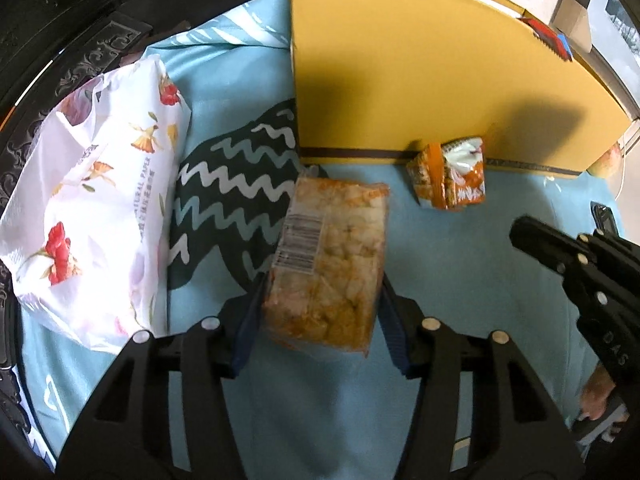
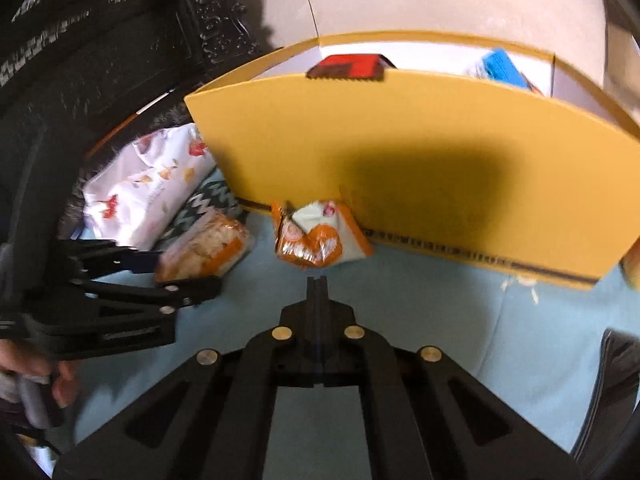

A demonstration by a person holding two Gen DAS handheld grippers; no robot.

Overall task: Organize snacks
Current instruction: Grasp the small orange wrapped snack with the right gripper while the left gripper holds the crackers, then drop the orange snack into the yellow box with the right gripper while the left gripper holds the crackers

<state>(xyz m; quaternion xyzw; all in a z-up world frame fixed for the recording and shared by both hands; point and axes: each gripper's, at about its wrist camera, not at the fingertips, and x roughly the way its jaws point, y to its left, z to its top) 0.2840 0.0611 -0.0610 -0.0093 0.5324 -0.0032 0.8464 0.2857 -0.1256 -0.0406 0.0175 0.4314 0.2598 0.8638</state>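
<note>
Picking-up step: left tongs [image 1: 320,312] clamped halfway on the clear cracker pack [image 1: 326,264], low over the surface [image 1: 460,280]. Right tongs [image 2: 317,280] pressed together, empty, just short of the orange packet [image 2: 316,236]. Next: lift over the yellow box [image 2: 420,140] wall ahead, drop inside.

A home is showing here: a light blue patterned cloth [image 1: 240,92] is covering the table, a floral tissue pack [image 1: 96,200] is lying at nine o'clock, and dark carved wooden furniture [image 2: 216,12] is standing at eleven o'clock.
</note>
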